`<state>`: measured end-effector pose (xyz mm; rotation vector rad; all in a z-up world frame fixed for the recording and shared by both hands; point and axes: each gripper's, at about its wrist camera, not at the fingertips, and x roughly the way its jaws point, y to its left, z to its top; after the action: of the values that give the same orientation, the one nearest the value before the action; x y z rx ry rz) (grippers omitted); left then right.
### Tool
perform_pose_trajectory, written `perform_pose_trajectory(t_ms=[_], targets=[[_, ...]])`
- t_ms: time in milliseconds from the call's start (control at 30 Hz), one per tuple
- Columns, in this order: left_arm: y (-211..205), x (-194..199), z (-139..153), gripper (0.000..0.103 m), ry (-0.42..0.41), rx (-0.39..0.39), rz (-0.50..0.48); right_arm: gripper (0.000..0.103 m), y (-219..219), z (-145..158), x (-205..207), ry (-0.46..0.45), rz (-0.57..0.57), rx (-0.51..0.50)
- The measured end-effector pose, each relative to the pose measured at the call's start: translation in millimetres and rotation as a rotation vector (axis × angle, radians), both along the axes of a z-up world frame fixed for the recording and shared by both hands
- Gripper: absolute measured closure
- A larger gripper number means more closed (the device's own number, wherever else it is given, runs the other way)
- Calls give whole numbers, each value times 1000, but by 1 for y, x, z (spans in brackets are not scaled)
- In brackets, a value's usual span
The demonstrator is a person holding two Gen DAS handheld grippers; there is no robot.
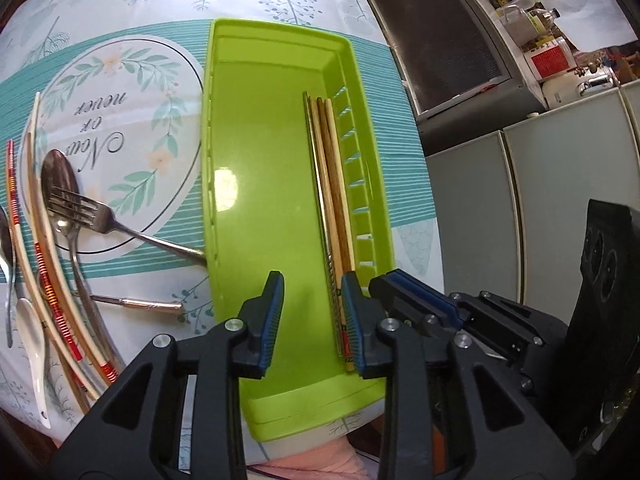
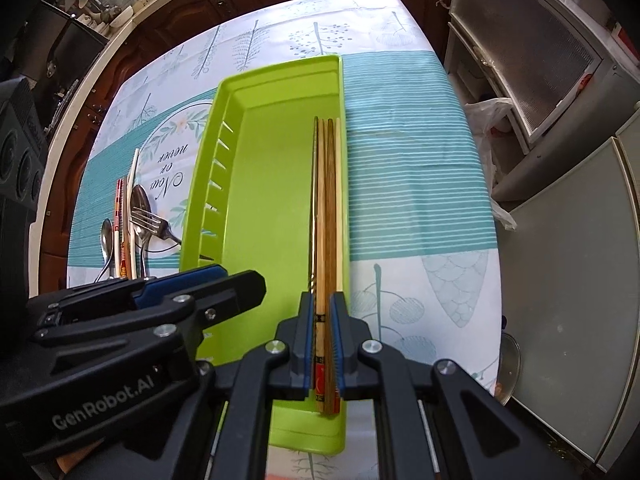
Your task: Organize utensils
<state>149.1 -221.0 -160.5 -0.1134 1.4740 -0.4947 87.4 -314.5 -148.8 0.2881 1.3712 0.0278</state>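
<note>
The right gripper (image 2: 321, 344) pinches the chopsticks (image 2: 329, 200) lying along the green tray's (image 2: 256, 200) three-o'clock wall. The left gripper (image 1: 310, 312), partly open, holds nothing. Release them low and flat; the remaining cutlery (image 1: 68, 216) waits at nine o'clock on the tabletop (image 2: 408, 160).

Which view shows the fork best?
The left wrist view: the fork lies large and clear, tines over a spoon, handle reaching the green tray. The right wrist view shows it small, its handle end hidden behind the tray wall.
</note>
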Motion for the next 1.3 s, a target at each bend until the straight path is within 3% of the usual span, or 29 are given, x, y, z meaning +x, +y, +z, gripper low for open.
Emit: perform_pose_trajectory(t_ms=[333, 567, 800, 1067, 1300], targets=[[42, -16, 29, 71, -93, 107, -48, 95, 10, 3, -10, 0, 9, 15], [112, -21, 47, 70, -121, 151, -26, 95, 29, 15, -13, -18, 43, 28], [182, -15, 65, 69, -166, 268, 24, 95, 63, 27, -10, -28, 122, 73], [226, -14, 66, 69, -168, 266, 51, 95, 124, 26, 5, -5, 236, 159], [227, -28, 44, 69, -142, 233, 25, 95, 171, 1, 9, 80, 338, 202]])
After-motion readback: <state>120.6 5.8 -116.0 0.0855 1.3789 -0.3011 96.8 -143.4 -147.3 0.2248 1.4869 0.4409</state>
